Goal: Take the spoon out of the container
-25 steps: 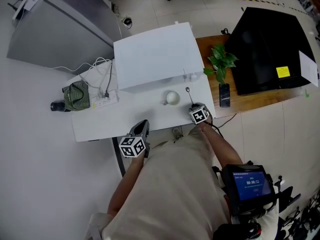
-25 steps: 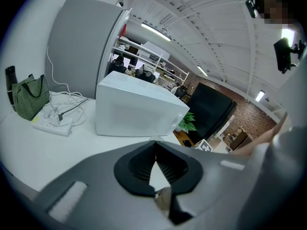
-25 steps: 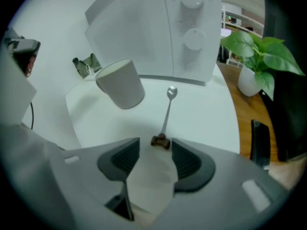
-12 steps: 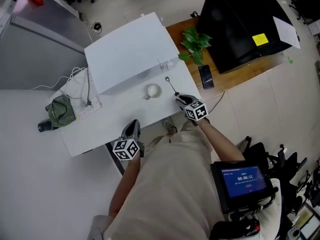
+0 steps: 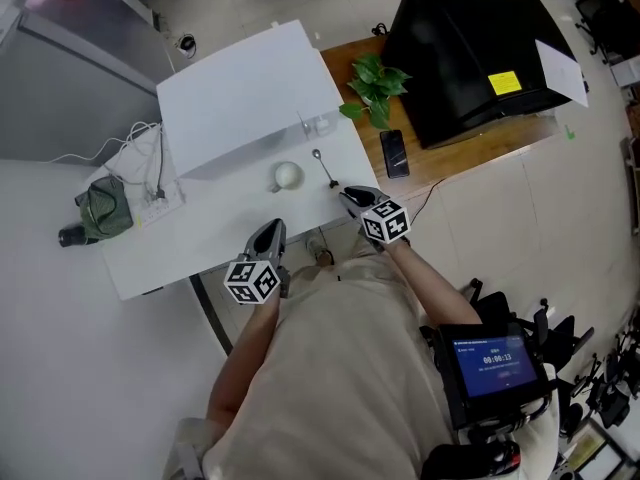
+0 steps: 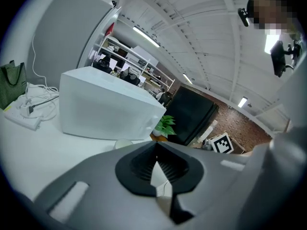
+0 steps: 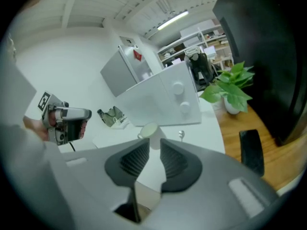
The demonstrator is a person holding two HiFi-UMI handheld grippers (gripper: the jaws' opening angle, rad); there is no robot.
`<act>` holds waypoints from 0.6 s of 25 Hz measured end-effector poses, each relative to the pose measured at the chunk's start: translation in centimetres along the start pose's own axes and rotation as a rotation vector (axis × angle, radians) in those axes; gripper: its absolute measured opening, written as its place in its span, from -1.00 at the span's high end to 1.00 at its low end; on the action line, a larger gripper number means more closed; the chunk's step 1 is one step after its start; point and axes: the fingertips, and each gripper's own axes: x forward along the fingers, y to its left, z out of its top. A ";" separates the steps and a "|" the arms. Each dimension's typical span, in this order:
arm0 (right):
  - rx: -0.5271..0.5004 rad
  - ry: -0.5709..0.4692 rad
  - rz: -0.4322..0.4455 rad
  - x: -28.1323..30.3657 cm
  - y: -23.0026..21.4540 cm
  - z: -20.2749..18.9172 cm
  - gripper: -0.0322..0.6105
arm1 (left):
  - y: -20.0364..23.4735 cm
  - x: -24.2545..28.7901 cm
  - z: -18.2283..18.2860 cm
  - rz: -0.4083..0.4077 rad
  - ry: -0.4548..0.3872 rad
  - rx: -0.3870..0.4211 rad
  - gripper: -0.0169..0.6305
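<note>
A metal spoon [image 5: 325, 168] lies flat on the white table [image 5: 200, 238], to the right of a white cup [image 5: 287, 176]. My right gripper [image 5: 352, 196] hovers at the table's front edge, just short of the spoon's handle. Its jaws are closing, with a narrow gap and nothing between them. In the right gripper view the cup [image 7: 149, 130] and the spoon's bowl [image 7: 181, 134] show just beyond the right gripper [image 7: 154, 145]. My left gripper [image 5: 268, 233] hangs off the front edge with its pads together and nothing in them. The cup's rim [image 6: 123, 143] peeks over the left gripper [image 6: 156, 157].
A large white box-shaped appliance [image 5: 250, 93] stands behind the cup. A potted plant [image 5: 372, 83] and a phone [image 5: 395, 153] sit on the wooden desk at right, beside a black screen [image 5: 470, 48]. A green bag [image 5: 103, 211] and cables [image 5: 150, 173] lie at the table's left end.
The head view has swung, so the table sits further left in the picture. The spoon stays flat beside the cup, and both grippers stay at the table's front edge.
</note>
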 end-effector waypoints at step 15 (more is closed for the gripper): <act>0.142 -0.054 0.091 -12.5 -5.7 3.0 0.89 | -11.3 2.2 -1.6 0.112 -0.054 -0.117 0.95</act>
